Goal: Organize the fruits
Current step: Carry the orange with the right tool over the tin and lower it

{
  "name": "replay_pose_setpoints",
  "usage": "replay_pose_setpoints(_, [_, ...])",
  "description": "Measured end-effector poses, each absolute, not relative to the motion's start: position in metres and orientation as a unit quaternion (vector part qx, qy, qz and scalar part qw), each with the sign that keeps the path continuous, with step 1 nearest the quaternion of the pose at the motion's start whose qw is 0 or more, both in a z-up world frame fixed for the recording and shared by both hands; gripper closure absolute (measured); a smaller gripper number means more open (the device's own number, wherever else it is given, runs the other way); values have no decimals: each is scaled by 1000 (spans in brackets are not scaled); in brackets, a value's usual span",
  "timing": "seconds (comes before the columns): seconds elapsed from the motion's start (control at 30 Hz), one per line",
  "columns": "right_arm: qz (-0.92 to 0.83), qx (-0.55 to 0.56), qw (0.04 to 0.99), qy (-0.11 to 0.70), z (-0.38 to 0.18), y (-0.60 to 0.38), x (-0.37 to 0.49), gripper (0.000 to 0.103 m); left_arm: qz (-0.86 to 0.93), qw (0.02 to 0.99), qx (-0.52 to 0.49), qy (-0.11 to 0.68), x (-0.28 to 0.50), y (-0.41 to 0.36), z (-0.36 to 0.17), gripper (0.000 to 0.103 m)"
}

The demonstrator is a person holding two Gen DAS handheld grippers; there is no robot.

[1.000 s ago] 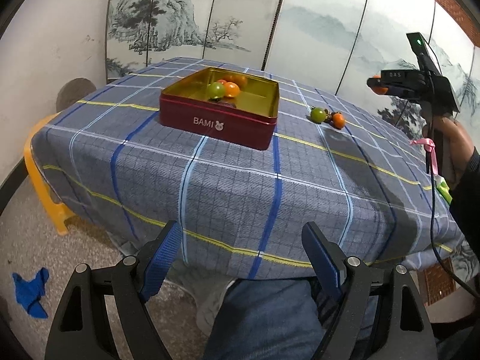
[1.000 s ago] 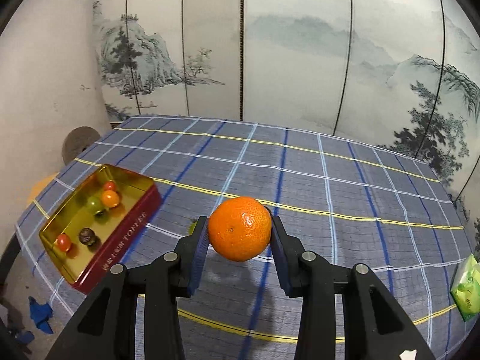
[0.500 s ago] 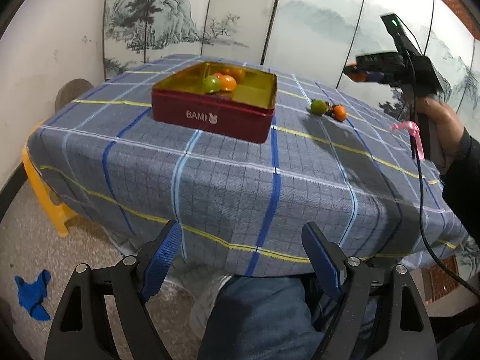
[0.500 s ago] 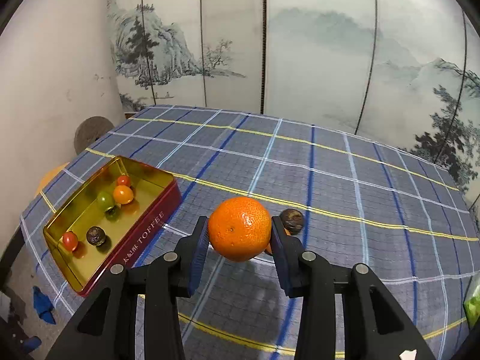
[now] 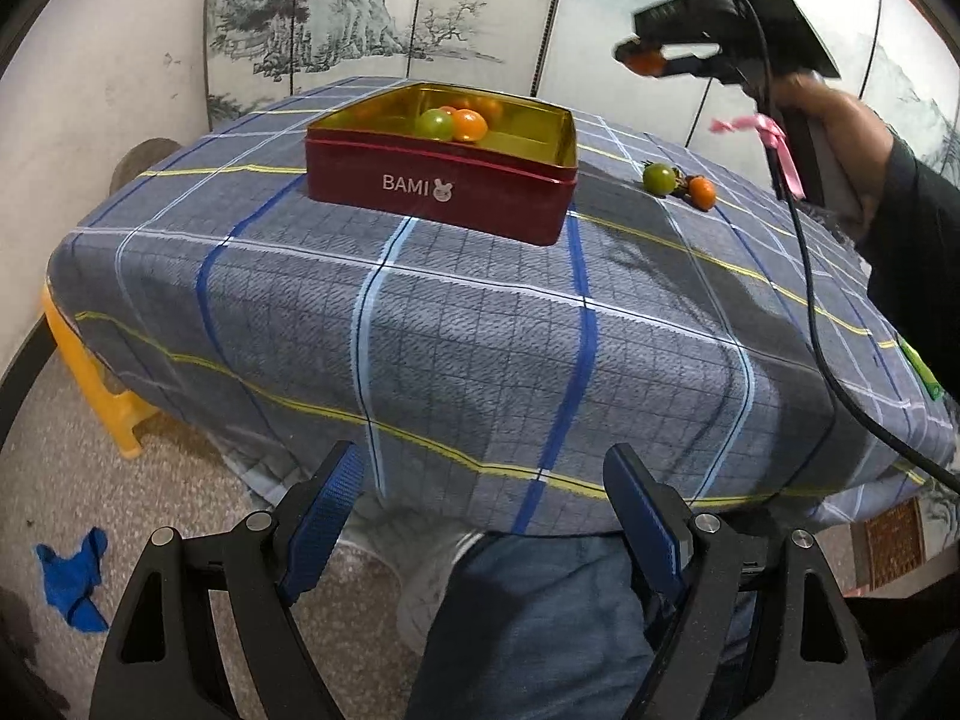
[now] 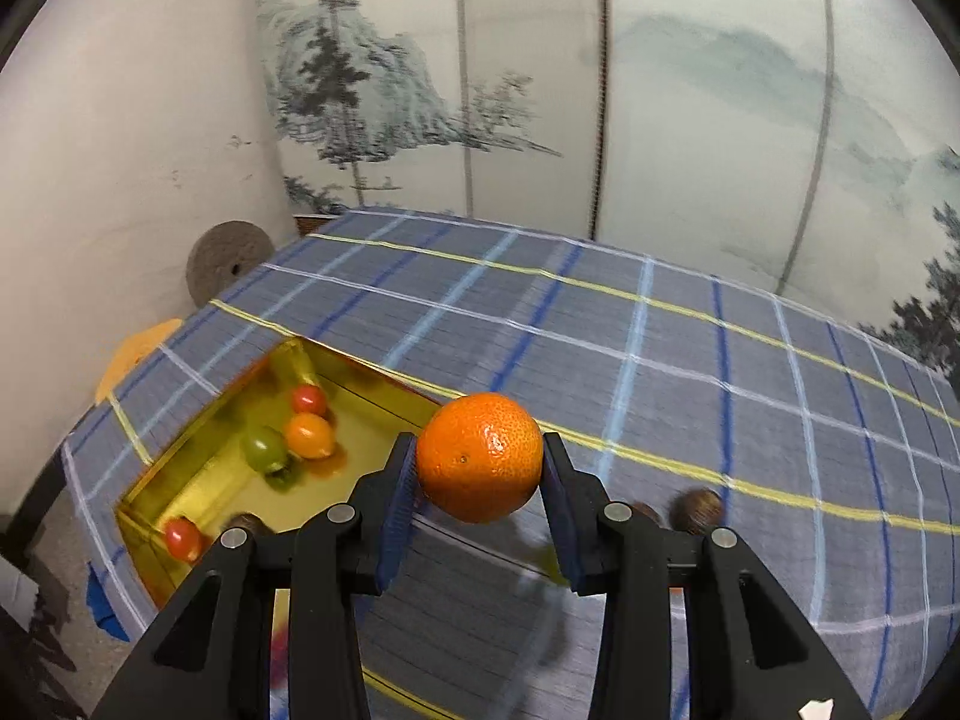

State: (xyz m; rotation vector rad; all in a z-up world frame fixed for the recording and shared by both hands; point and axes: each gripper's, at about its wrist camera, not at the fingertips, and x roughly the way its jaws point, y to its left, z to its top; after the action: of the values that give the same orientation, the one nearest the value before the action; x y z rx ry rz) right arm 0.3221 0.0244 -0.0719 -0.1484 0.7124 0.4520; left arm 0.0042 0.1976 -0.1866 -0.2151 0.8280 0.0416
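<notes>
Right claw [image 6: 479, 483] pinching a mandarin [image 6: 479, 456] across its middle, held in the air above the table [image 6: 690, 360], with the red and gold tin [image 6: 204, 480] at about 8 o'clock below. Probably light, round, with soft, thin, dimpled skin; likely to bruise under a hard squeeze, so best held gently at the widest part. Left claw [image 5: 480, 519] spread wide, holding nothing, low off the table's near edge. Small green fruit [image 5: 659, 177] and small orange fruit [image 5: 702, 192] loose on the cloth, at 3 o'clock from the tin.
</notes>
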Motion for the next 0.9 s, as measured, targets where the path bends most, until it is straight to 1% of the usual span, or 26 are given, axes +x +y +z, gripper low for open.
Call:
replay_pose_setpoints(0.2, [289, -71, 882, 365, -78, 75, 308, 66, 30, 906, -112, 407, 4, 206, -190, 21])
replay_pose_setpoints(0.4, [344, -90, 847, 395, -105, 133, 292, 66, 38, 906, -113, 407, 2, 211, -190, 21])
replay_pose_setpoints(0.63, [377, -99, 798, 459, -136, 180, 288, 66, 47, 903, -120, 409, 2, 217, -192, 21])
replay_pose_setpoints(0.8, [361, -88, 762, 530, -158, 197, 309, 66, 46, 904, -119, 409, 1, 218, -191, 21])
replay_pose_setpoints(0.9, [347, -83, 750, 557, -171, 200, 321, 66, 49, 904, -120, 407, -1, 219, -190, 21])
